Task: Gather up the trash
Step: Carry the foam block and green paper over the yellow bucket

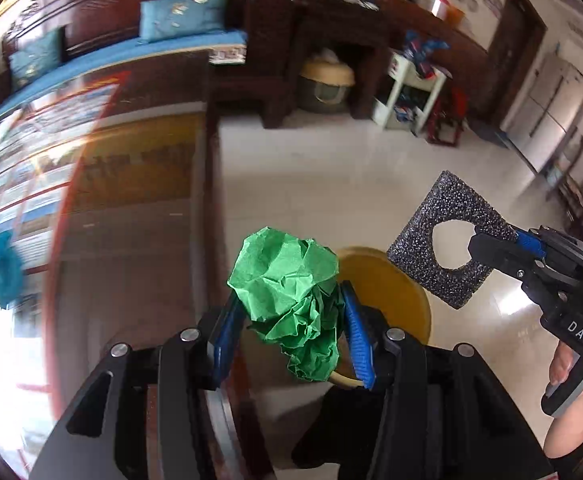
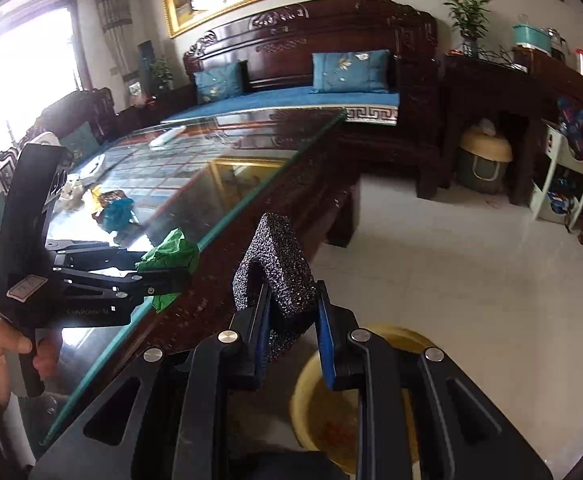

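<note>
While held over the floor beside the glass table:
Left gripper: clamped on crumpled green paper, wad bulging beyond the fingertips.
Right gripper: pinched on black foam piece, arch jutting past the pads.
Yellow basin: below both sets of fingers.
Blue wrapper: on the table, far from the fingers.

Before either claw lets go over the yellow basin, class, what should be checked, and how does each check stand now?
1. Left claw grips the green crumpled paper: ok.
2. Right claw grips the black foam piece: ok.
3. Yellow basin lies below both claws: ok.
4. Paper fully past the glass table edge: cannot tell.
5. Teal scrap on the table collected: not ok.
</note>
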The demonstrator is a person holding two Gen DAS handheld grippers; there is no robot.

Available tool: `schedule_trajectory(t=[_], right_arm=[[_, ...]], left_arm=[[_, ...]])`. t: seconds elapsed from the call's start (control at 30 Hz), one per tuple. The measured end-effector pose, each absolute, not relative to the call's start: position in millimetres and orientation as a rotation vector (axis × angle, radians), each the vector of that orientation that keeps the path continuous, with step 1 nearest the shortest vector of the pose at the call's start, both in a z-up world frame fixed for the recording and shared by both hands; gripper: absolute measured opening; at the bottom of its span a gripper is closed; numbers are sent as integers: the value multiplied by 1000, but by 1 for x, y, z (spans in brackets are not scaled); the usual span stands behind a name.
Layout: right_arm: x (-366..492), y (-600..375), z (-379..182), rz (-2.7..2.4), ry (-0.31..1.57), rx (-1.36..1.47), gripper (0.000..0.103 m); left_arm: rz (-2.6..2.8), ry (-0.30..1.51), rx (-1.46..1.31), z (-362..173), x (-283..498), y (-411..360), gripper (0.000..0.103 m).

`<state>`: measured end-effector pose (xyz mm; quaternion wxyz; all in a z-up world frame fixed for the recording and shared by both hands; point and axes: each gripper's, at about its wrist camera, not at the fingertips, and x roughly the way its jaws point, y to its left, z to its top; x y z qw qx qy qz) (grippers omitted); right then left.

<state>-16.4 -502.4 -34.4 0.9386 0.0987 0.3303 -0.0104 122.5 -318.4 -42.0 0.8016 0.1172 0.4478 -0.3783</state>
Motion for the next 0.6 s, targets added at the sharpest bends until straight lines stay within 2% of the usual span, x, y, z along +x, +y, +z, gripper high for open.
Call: schedule_trajectory(t=[0.23, 0.5, 0.6], right_arm=[[-44, -552, -89, -124, 786, 269, 21], [-54, -583, -130, -160, 861, 319, 21], [-54, -590, -139, -175, 877, 322, 21]], left_arm=[[-911, 1119, 398, -97, 109, -416, 48], [-933, 1228, 495, -147, 111, -482, 48], [-954, 1232, 503, -154, 112, -493, 51]])
